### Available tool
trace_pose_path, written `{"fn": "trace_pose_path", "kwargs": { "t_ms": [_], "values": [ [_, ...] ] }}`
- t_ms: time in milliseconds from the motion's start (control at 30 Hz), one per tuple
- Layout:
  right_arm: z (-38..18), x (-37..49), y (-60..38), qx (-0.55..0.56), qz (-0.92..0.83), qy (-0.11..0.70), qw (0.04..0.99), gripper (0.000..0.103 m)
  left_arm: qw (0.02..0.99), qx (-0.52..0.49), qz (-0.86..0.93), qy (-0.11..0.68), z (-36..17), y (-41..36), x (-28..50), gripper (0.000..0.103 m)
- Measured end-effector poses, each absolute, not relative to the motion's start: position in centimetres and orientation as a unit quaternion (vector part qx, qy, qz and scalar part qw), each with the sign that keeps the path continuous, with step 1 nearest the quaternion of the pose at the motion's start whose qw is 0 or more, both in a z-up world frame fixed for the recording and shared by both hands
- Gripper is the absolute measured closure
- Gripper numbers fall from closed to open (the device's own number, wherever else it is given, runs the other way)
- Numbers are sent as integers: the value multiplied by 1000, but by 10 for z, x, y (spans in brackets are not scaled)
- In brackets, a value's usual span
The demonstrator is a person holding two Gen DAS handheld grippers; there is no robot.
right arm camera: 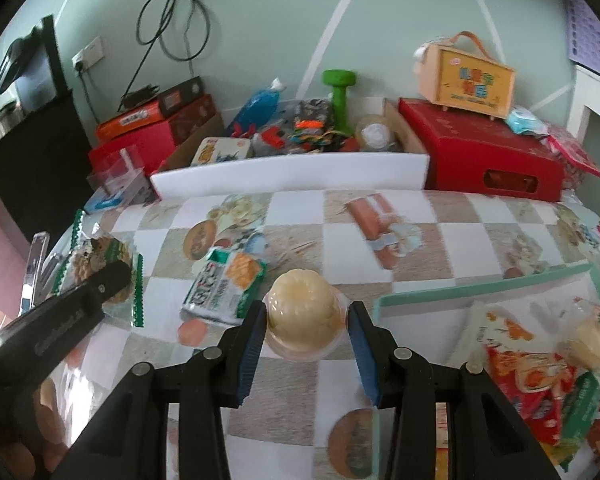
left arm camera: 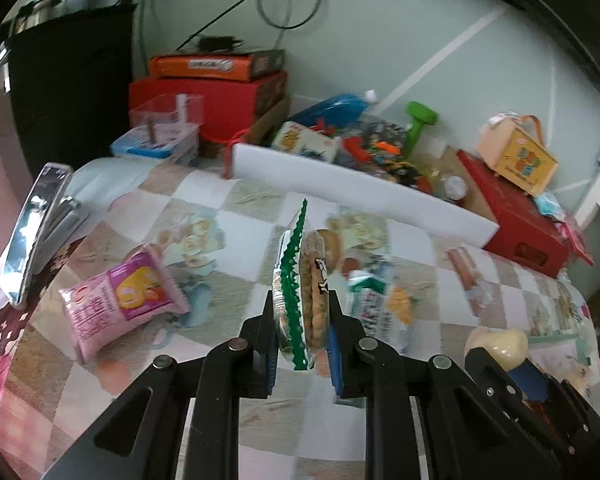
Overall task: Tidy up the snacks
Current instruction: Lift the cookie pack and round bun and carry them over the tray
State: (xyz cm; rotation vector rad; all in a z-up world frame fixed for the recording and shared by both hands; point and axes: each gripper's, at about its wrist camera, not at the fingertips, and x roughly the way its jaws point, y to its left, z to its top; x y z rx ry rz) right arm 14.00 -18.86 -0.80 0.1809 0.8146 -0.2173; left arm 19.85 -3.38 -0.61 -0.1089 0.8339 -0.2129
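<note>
I've got the left hand-held gripper clamped mid-pack on a crinkly, crushable biscuit packet, while the right hand-held gripper straddles a slippery jelly cup, contact unclear.

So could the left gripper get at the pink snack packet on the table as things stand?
Probably not yet. The left gripper is shut on a green-edged cookie packet. The pink snack packet lies uncovered on the table to its left, so the path looks free once the gripper is emptied.

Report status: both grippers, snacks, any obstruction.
Left gripper shut on green-edged cookie pack. Right gripper shut on jelly cup. Cracker pack, pink pack on table. Nothing blocking.
</note>
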Motion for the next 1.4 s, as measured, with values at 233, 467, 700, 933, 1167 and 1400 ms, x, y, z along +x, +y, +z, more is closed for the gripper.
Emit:
{"fn": "trace_pose_path", "kwargs": {
  "t_ms": [233, 467, 700, 933, 1167, 1400],
  "values": [
    [10, 121, -232, 98, -177, 379, 903, 58, 906, -29, -171, 386, 10, -75, 182, 82],
    [20, 91, -295, 138, -269, 373, 877, 58, 894, 11, -232, 383, 14, -122, 165, 82],
    [19, 73, -331, 169, -319, 375, 854, 58, 867, 51, -291, 401, -2, -168, 151, 82],
    [11, 72, -340, 176, -327, 390, 843, 58, 840, 86, -327, 424, -23, -204, 139, 82],
    [2, 73, -344, 181, -332, 403, 833, 58, 838, 92, -328, 425, -26, -209, 137, 81],
    [-3, 74, -348, 182, -343, 414, 823, 55, 837, 99, -326, 428, -29, -210, 139, 40]
  ]
}}
